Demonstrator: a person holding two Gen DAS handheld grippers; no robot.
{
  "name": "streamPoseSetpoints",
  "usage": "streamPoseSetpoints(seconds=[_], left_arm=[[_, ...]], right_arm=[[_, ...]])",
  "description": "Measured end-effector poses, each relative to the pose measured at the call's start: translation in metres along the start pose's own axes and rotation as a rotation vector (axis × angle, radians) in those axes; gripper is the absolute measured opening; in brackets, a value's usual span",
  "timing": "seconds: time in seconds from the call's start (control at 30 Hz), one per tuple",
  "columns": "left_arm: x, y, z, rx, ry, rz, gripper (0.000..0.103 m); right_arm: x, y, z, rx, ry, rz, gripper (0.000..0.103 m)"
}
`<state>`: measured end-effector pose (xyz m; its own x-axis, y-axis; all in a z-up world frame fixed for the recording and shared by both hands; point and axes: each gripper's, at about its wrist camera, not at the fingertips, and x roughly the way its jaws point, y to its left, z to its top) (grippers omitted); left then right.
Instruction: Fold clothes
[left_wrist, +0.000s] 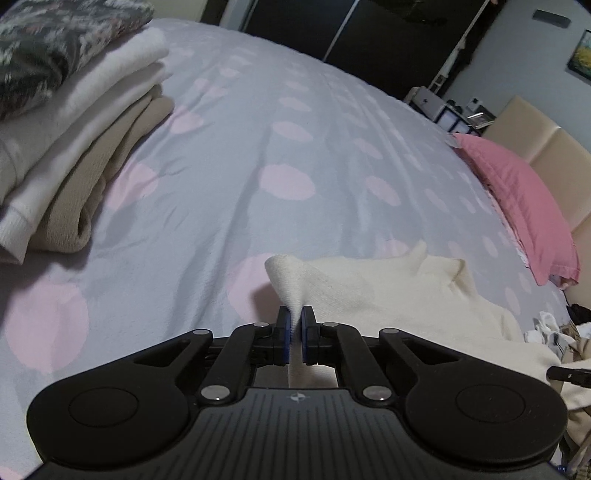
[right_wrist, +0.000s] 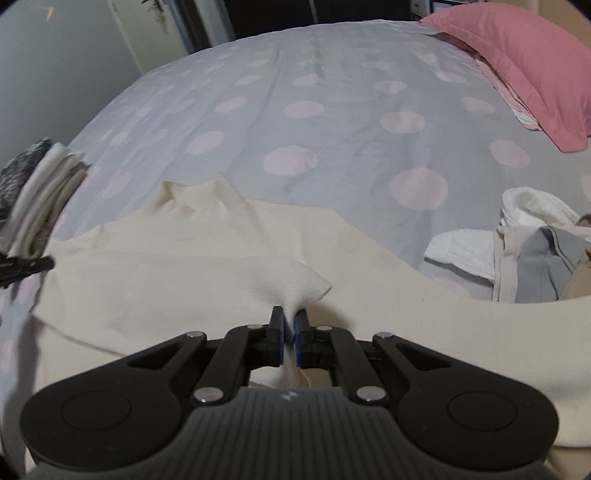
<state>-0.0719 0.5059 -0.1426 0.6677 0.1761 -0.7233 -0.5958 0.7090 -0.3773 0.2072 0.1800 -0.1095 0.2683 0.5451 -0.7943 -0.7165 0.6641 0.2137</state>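
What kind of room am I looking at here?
Most likely a bedroom. A wide bed with a spotted cover fills the view, a pink pillow lies against a padded headboard, and a stack of folded clothes sits on the bed.

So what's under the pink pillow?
The pink pillow lies on the dotted bedspread. Under its near edge peeks a paler striped layer, maybe another pillow. Most of it is covered, so I can't tell what else is under there.

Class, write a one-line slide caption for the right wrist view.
Right gripper pinches a cream sweater spread on a polka-dot bedspread.
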Motion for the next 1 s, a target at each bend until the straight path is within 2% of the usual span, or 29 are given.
streamPoseSetpoints(seconds=[0.2,0.23,0.27,0.33,0.43,0.53,0.57,0.63,0.77,0.87,0.93,1.0], left_arm=[[0.01,0.0,-0.007,0.043,0.033,0.043,0.005],[0.011,-0.001,-0.007,0.048,0.043,0.048,0.005],[0.009,-0.002,-0.007,0.05,0.048,0.049,0.006],[0.002,-0.002,-0.006,0.048,0.048,0.052,0.008],[-0.017,-0.007,-0.006,0.07,0.044,0.037,0.015],[-0.032,-0.018,-0.012,0.116,0.066,-0.002,0.015],[-0.035,-0.022,-0.016,0.136,0.074,-0.007,0.015],[-0.033,-0.031,-0.026,0.171,0.092,0.016,0.015],[-0.023,-0.041,-0.044,0.219,0.123,0.09,0.015],[-0.016,-0.043,-0.052,0.237,0.158,0.151,0.015],[-0.012,-0.042,-0.056,0.251,0.18,0.19,0.024],[-0.015,-0.041,-0.057,0.241,0.172,0.204,0.027]], right_arm=[[0.026,0.0,-0.009,0.003,0.015,-0.04,0.006],[0.027,-0.001,-0.011,0.001,0.017,-0.046,0.008],[0.028,-0.001,-0.011,0.002,0.02,-0.054,0.015],[0.026,-0.003,-0.011,0.018,0.021,-0.076,0.016],[0.007,-0.005,-0.005,0.027,0.001,-0.081,0.016],[-0.014,-0.006,0.0,0.03,-0.018,-0.083,0.017],[-0.023,-0.007,0.001,0.025,-0.022,-0.081,0.021],[-0.044,-0.01,0.001,0.022,-0.026,-0.09,0.028],[-0.089,-0.028,-0.005,0.055,-0.047,-0.107,0.03],[-0.12,-0.048,-0.014,0.1,-0.089,-0.147,0.037],[-0.136,-0.062,-0.022,0.13,-0.112,-0.173,0.041],[-0.152,-0.077,-0.032,0.165,-0.129,-0.19,0.045]])
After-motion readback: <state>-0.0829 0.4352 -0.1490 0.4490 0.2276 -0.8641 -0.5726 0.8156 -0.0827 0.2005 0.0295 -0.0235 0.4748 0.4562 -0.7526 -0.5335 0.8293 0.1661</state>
